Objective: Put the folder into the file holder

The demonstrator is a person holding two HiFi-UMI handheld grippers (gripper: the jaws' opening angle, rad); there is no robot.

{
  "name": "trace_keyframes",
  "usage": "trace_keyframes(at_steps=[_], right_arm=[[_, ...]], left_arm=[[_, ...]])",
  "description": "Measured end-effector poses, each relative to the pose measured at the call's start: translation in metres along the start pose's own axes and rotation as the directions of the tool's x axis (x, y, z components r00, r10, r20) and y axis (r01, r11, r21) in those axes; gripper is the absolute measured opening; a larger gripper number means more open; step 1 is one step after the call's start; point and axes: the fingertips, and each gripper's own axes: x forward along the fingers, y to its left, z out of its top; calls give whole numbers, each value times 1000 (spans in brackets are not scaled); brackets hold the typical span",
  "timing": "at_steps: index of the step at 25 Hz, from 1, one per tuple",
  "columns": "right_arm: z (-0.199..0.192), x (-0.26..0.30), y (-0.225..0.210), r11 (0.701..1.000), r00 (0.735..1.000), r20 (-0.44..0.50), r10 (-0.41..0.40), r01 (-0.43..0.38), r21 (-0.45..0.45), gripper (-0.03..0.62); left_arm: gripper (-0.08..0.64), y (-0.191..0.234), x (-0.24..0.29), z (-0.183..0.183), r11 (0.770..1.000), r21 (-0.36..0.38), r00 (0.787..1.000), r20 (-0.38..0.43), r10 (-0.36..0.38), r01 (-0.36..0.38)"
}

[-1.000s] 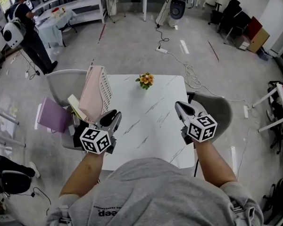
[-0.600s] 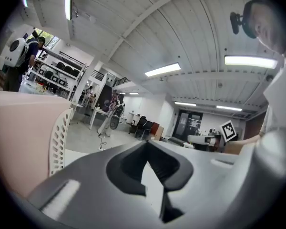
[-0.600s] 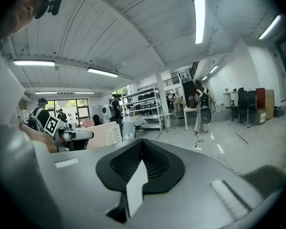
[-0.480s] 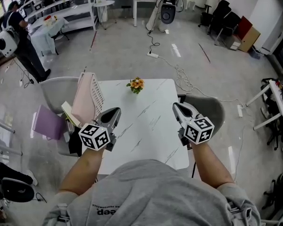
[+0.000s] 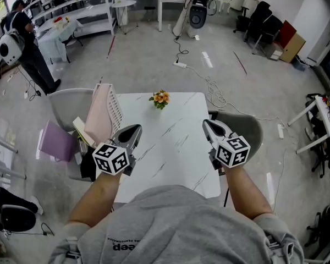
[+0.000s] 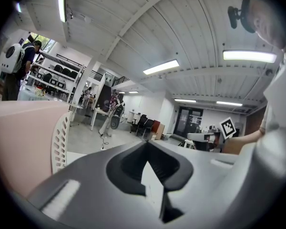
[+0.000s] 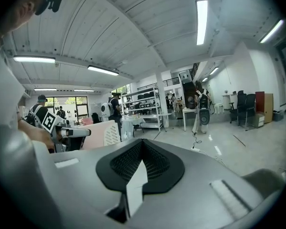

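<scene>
Nearest the head camera, over the near half of the white marbled desk (image 5: 176,120), the person's bare forearms hold one gripper each. The left gripper (image 5: 133,130) hangs above the desk's left side, and in its own view its fingers are pressed together with nothing between them. The right gripper (image 5: 208,124) is at the desk's right edge, well apart from the left one. Its own view shows its fingers together as well, and nothing between them.

Just beyond the left gripper, at the desk's left edge, stands the white slotted file holder (image 5: 117,106). The pink folder (image 5: 99,114) stands on edge inside it, leaning against its slotted wall. In the left gripper view the folder (image 6: 24,142) fills the left side, with the file holder (image 6: 61,137) wall beside it.

Farther along, near the desk's far edge, sits a small bunch of orange flowers (image 5: 160,98). A grey chair (image 5: 66,100) stands left of the desk with a purple flat thing (image 5: 56,142) on it, and another grey chair (image 5: 250,128) stands to the right.

Far off at the left, a person (image 5: 27,37) wearing a white backpack stands by white shelves (image 5: 82,4).
</scene>
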Motion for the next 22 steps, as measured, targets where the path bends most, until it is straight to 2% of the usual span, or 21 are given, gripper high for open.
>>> trace_keyframes(at_steps=[5, 22], right_arm=[[-1, -1, 3, 999, 1000, -9, -5, 5, -38, 3], [-3, -1, 7, 999, 1000, -22, 4, -5, -43, 3]], left_arm=[[58, -1, -3, -2, 1000, -5, 1000, -4, -2, 2], [58, -1, -8, -5, 1000, -19, 1000, -14, 0, 0]])
